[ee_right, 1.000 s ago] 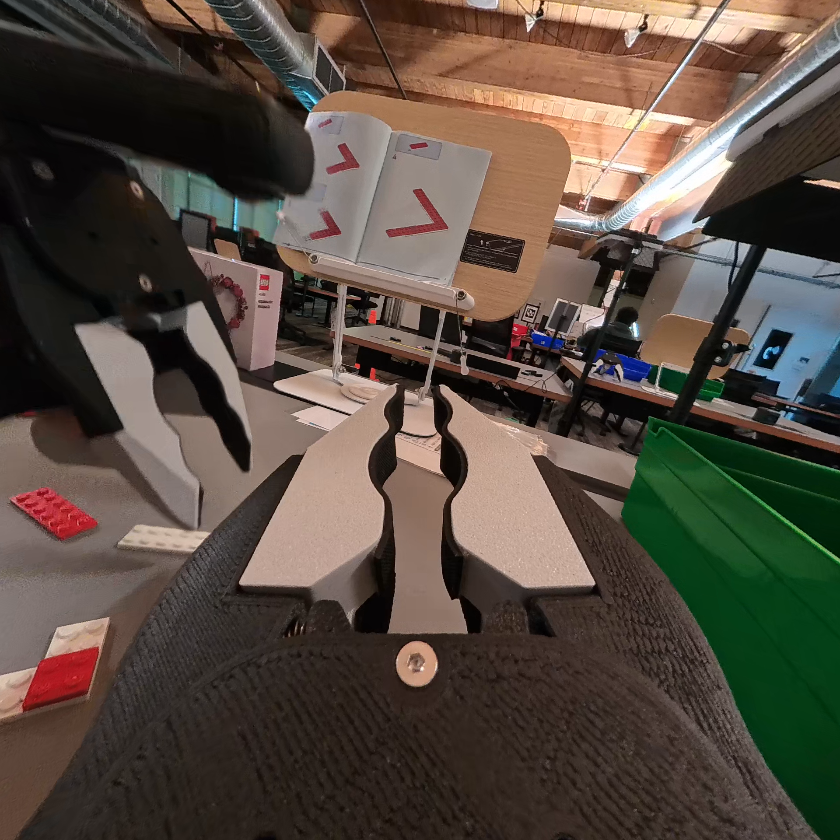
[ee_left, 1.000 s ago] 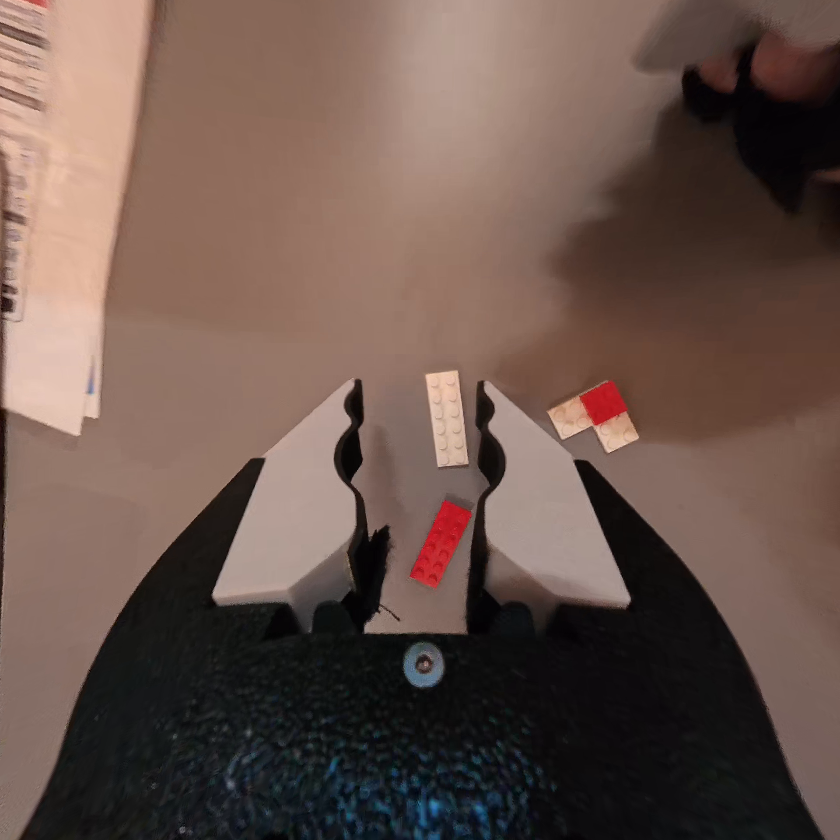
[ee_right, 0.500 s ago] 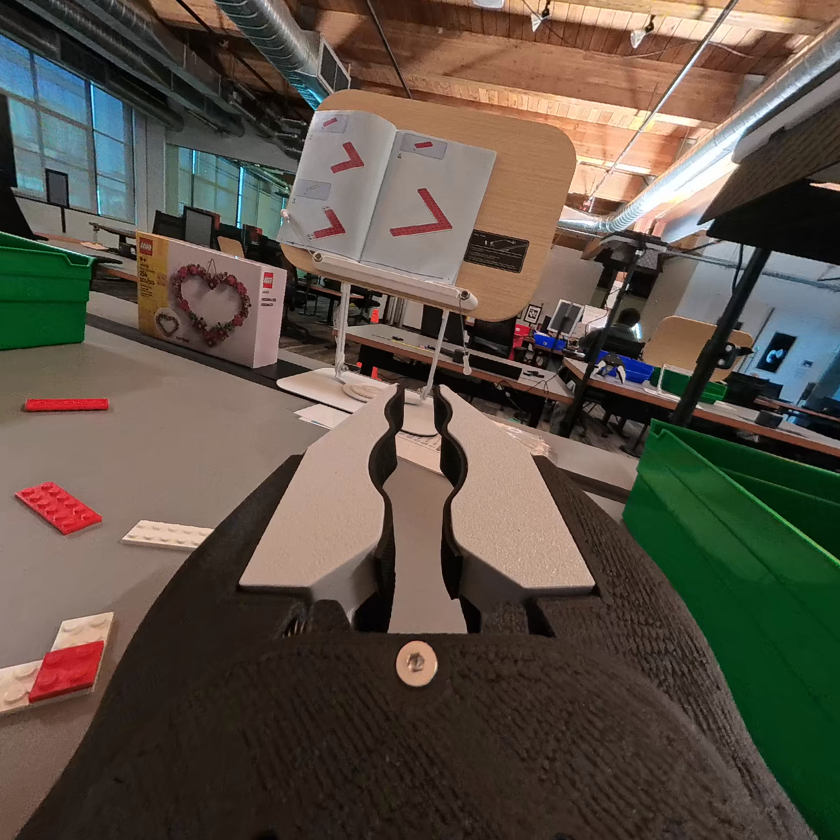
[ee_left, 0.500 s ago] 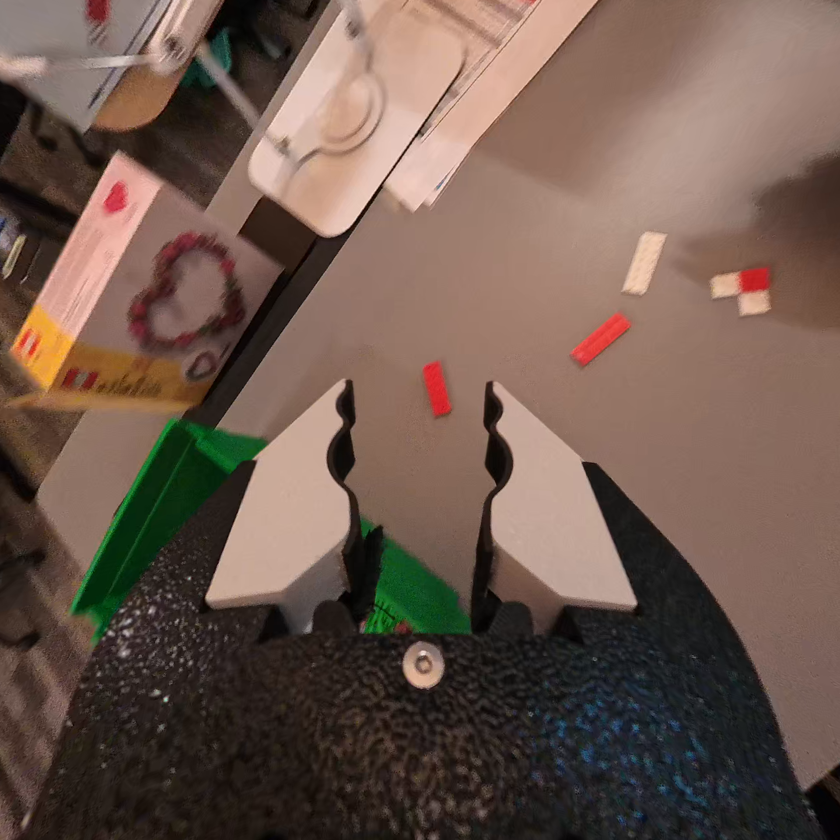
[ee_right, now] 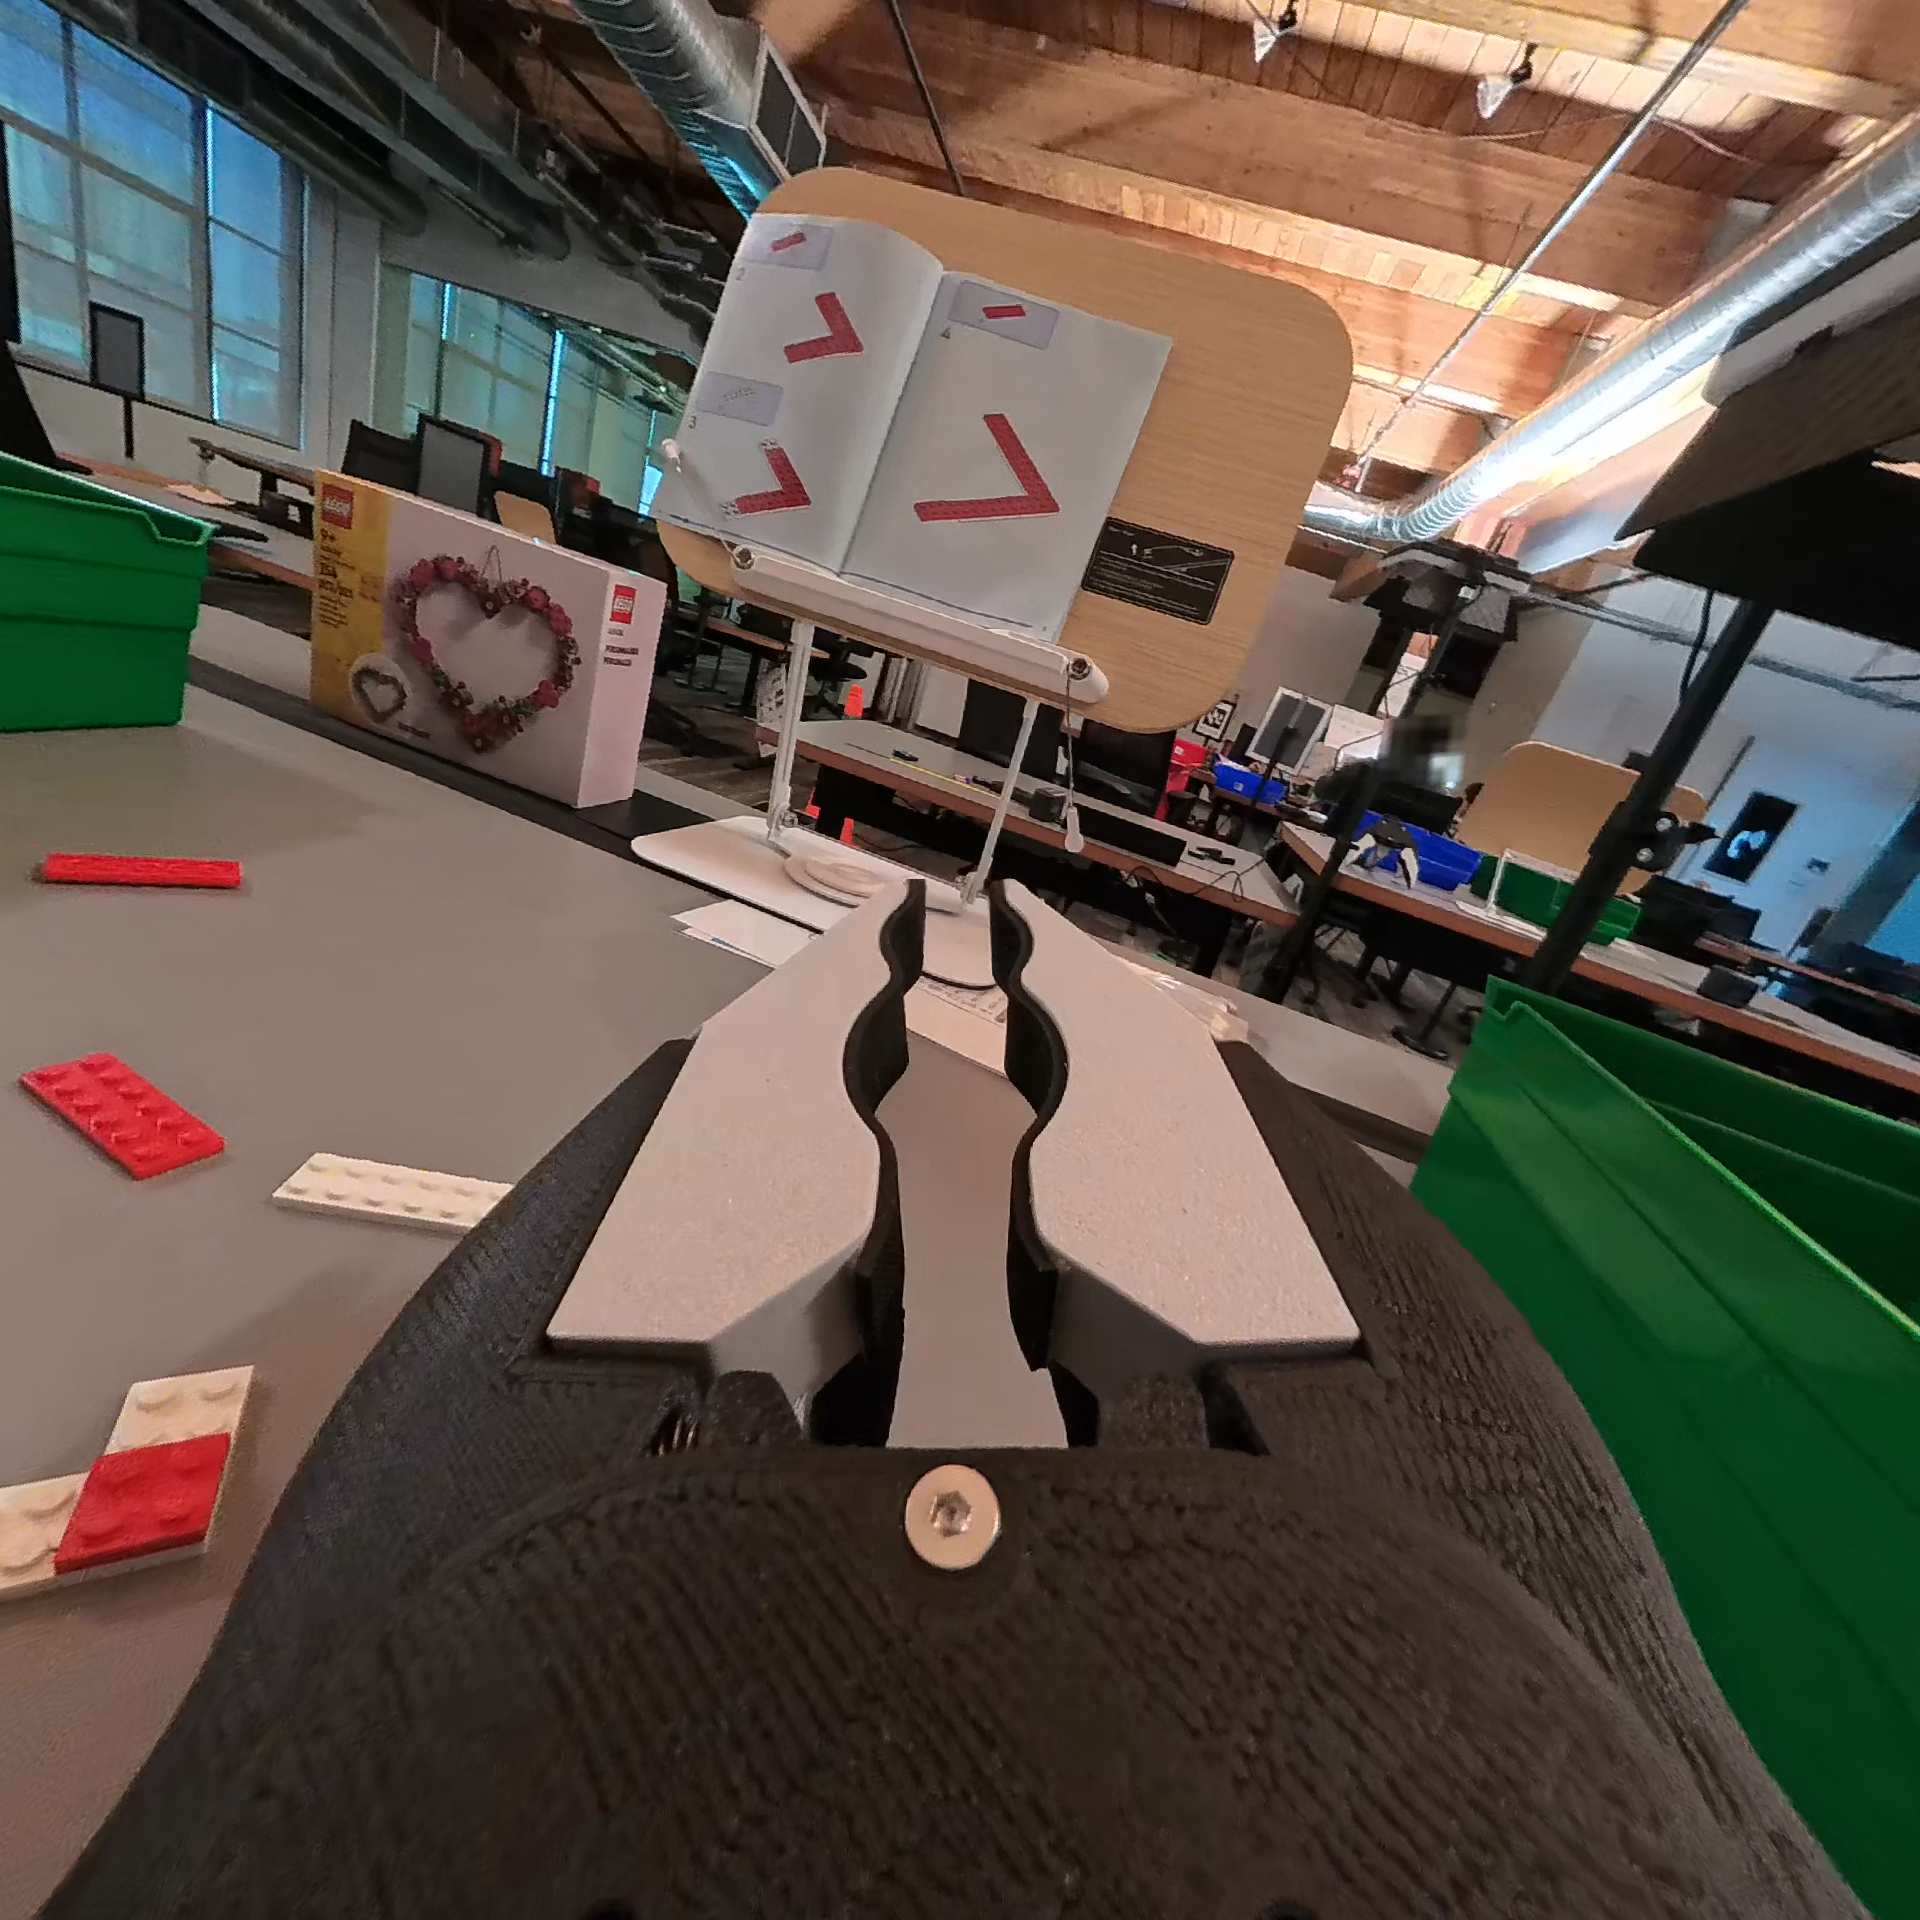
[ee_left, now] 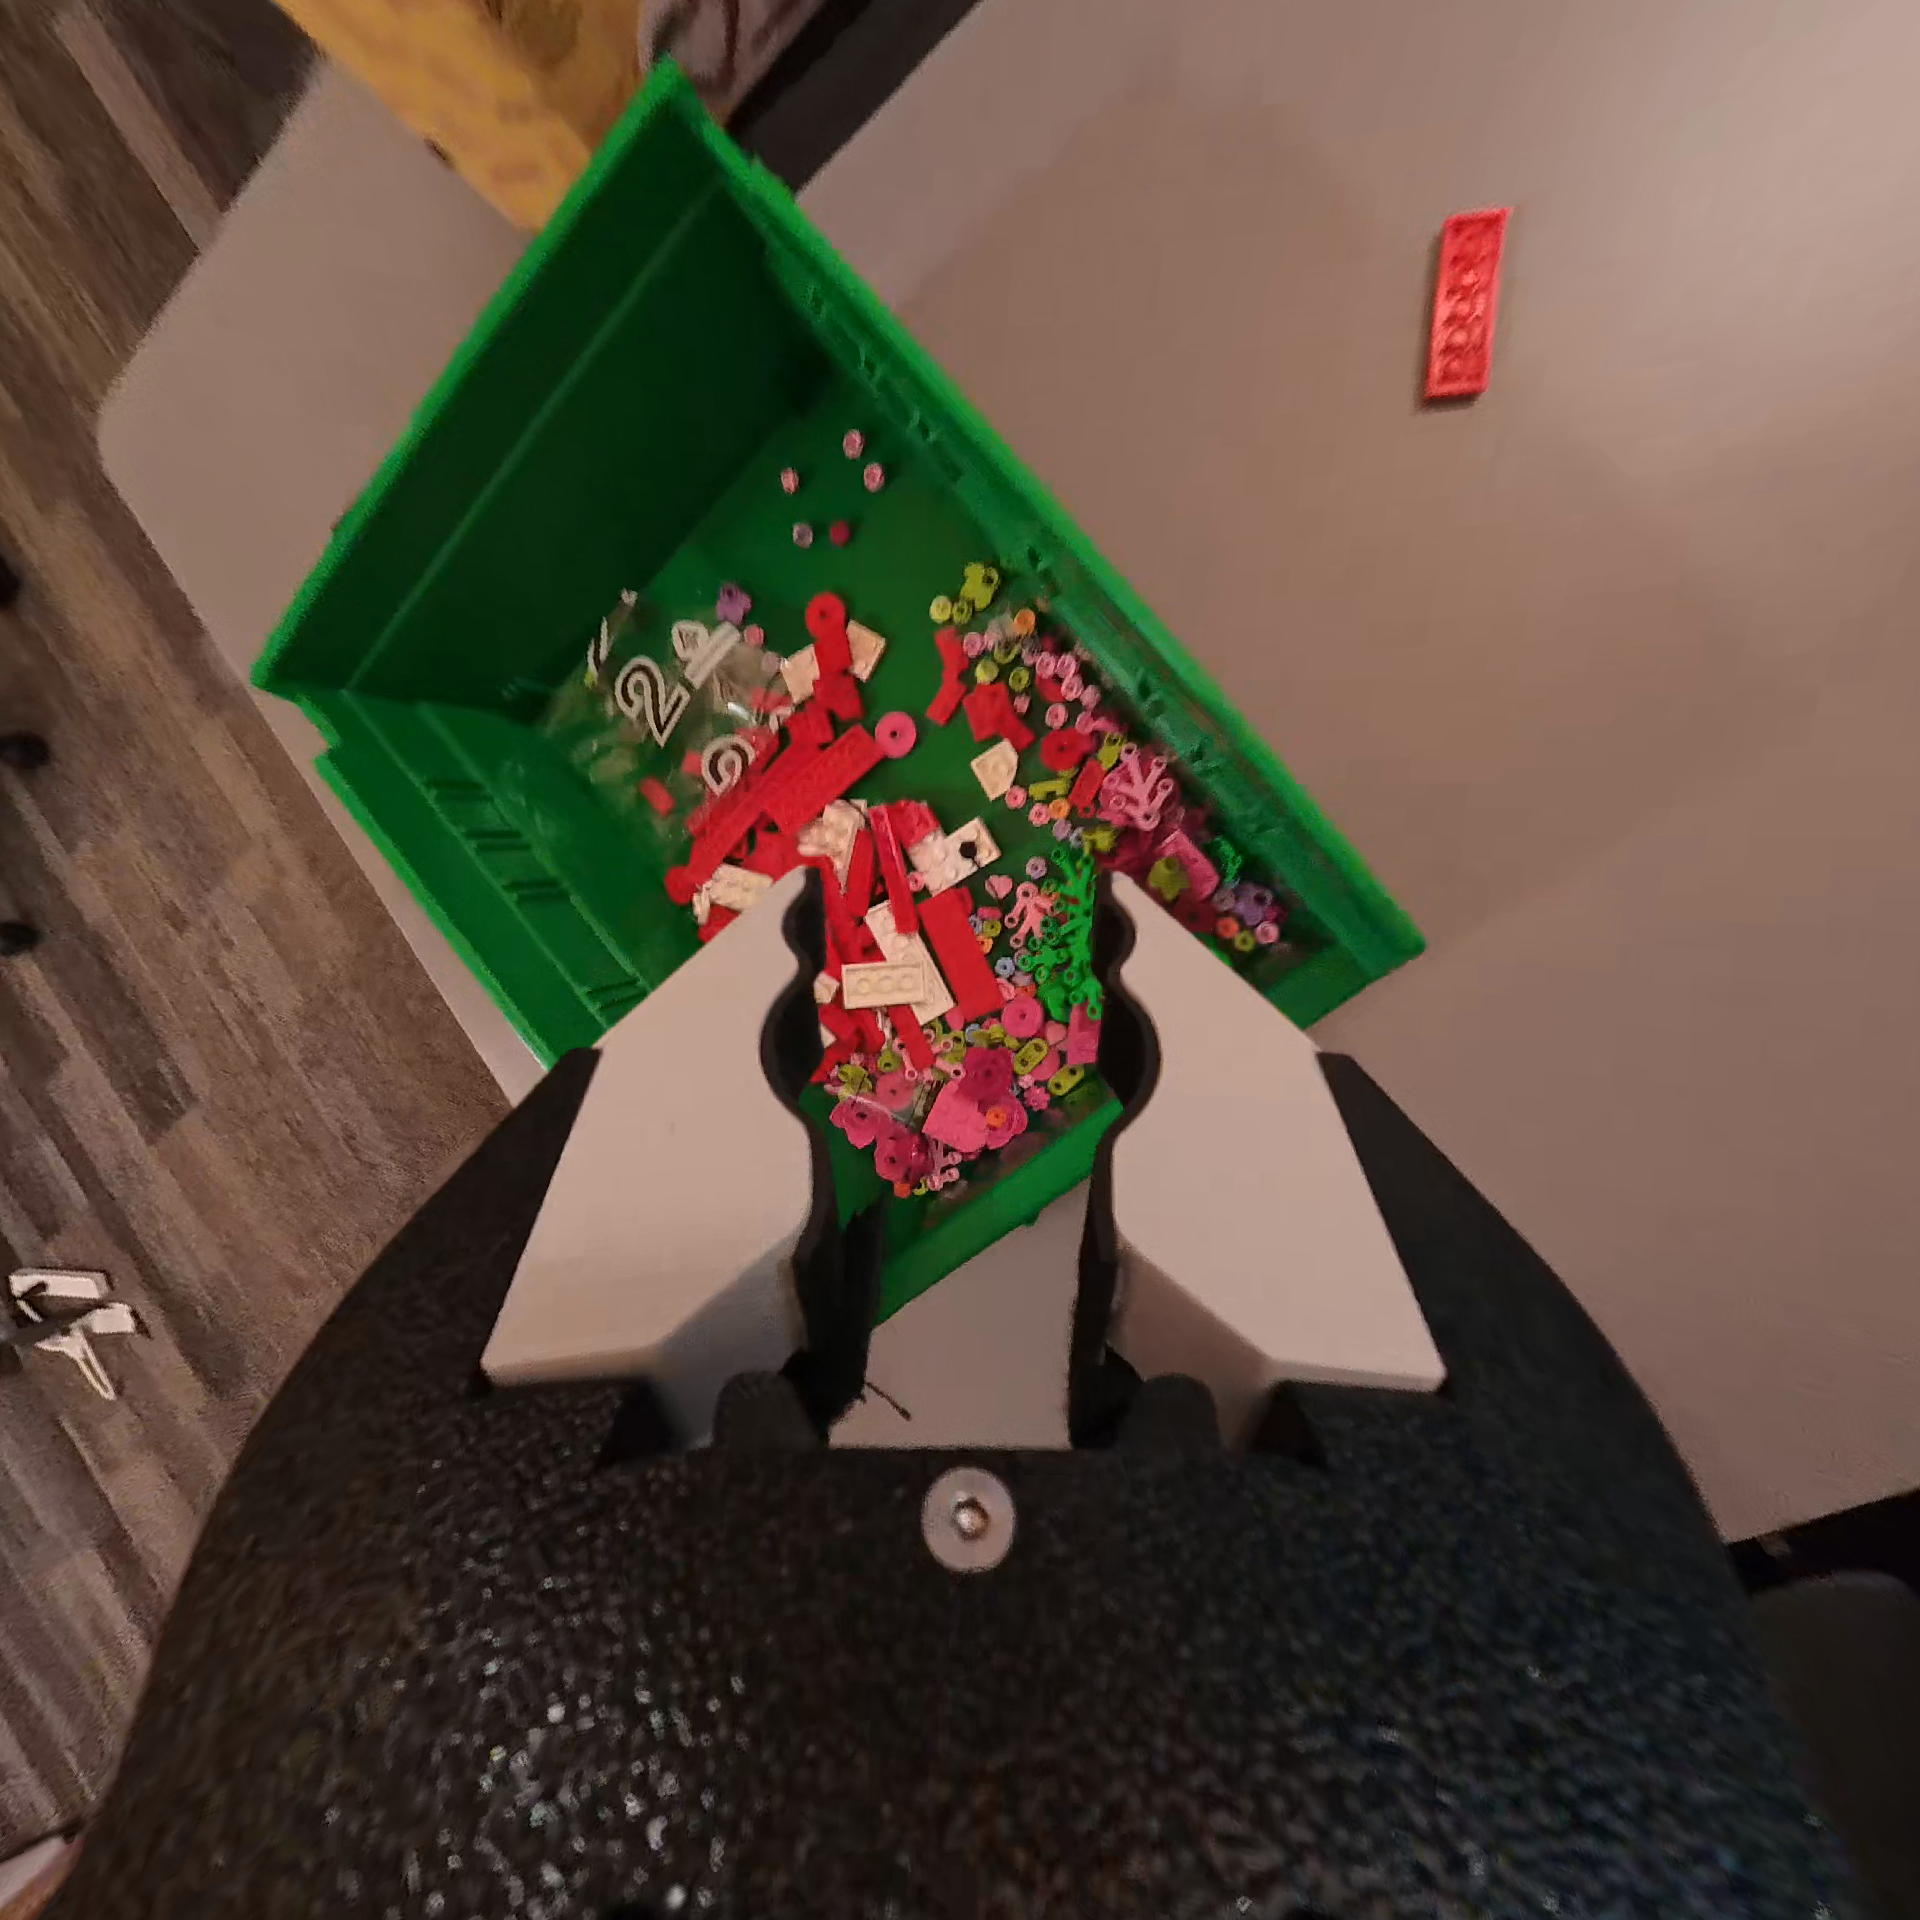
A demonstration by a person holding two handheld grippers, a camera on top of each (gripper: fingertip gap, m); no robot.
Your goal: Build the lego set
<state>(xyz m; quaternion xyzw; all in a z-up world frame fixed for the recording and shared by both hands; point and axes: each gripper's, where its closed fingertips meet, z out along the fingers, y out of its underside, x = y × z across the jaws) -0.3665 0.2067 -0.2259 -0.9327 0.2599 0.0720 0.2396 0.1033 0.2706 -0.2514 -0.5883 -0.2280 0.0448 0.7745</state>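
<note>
My left gripper [ee_left: 961, 883] is open and empty. It hovers over a green bin [ee_left: 582, 436] that holds a heap of loose red, white, pink and green lego pieces [ee_left: 914, 883]. A red plate [ee_left: 1465, 301] lies on the grey table to the bin's right. My right gripper [ee_right: 958, 891] rests low over the table, empty, with a narrow gap between its fingers. To its left lie a red plate [ee_right: 120, 1112], a white plate [ee_right: 390, 1190], a long red plate [ee_right: 140, 870] and a small white-and-red assembly [ee_right: 135, 1475].
An open instruction booklet [ee_right: 914, 416] stands on a wooden stand behind the table. The lego set's box [ee_right: 488, 644] stands at the back left. A second green bin [ee_right: 1714, 1299] sits close on the right. The left bin lies at the table's edge beside the floor [ee_left: 156, 935].
My left gripper has swung away from the plates on the table to above the green bin of loose pieces, still open. The right gripper has not moved.
</note>
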